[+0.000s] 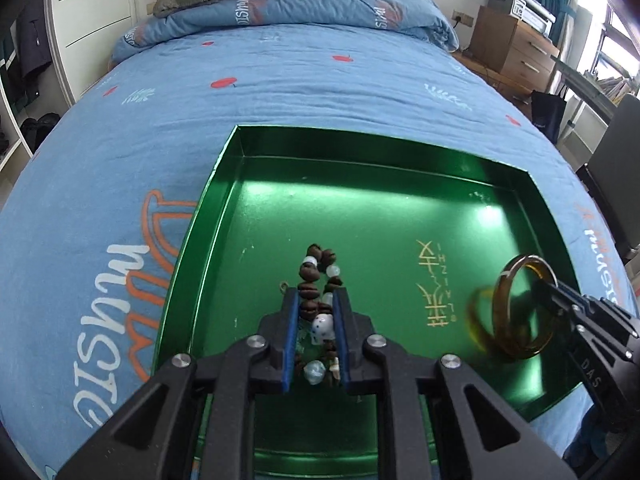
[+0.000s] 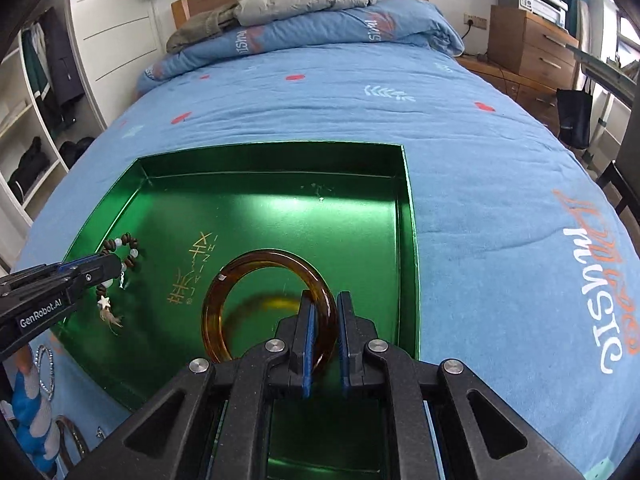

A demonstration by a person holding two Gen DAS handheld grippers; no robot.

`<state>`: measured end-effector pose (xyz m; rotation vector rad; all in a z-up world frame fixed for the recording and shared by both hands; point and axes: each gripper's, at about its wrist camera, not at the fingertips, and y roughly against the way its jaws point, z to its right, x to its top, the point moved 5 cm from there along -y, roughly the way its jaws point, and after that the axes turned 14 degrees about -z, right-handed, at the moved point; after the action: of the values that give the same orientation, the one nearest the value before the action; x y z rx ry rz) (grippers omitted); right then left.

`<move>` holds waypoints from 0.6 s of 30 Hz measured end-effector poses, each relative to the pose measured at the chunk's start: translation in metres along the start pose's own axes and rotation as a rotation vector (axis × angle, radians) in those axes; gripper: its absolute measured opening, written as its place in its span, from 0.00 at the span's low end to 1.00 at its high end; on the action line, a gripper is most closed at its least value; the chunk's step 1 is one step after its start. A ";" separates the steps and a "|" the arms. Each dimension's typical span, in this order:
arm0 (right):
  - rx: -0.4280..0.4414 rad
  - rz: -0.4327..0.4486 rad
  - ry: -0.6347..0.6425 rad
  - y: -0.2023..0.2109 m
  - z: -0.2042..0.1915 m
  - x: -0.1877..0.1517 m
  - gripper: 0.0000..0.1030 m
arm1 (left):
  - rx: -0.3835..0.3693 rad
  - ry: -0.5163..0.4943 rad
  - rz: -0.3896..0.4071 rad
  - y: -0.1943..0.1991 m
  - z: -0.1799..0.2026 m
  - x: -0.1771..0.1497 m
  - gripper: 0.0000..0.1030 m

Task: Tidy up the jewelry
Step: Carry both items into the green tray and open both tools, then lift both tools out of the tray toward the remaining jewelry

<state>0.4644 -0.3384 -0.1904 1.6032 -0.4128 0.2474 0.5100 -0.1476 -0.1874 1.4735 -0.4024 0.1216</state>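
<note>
A shiny green tray [image 1: 240, 148] [image 2: 408, 208] lies on the blue bed. My left gripper [image 1: 317, 296] is shut on a beaded bracelet [image 1: 316, 276] of brown and white beads, held over the tray's left part; it also shows in the right wrist view [image 2: 124, 252], with a white star charm hanging from it. My right gripper [image 2: 325, 300] is shut on an amber bangle [image 2: 256, 264], upright over the tray's right part; the bangle shows in the left wrist view too [image 1: 516, 308], with its reflection on the tray floor.
A thin sparkly bangle [image 2: 45, 368], a blue-and-white item [image 2: 28, 412] and a brown bangle [image 2: 74, 438] lie on the blue sheet [image 2: 500, 200] left of the tray. A folded duvet and grey coat [image 2: 304, 0] lie at the head of the bed. A wooden dresser [image 2: 532, 44] stands right.
</note>
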 end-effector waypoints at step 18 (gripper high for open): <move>0.111 0.211 -0.005 0.160 0.006 -0.045 0.49 | -0.028 0.020 0.170 0.150 -0.045 -0.045 0.18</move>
<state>0.3578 -0.3446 -0.0624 1.6698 -0.5815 0.4325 0.4280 -0.0805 -0.0635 1.4078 -0.5111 0.2649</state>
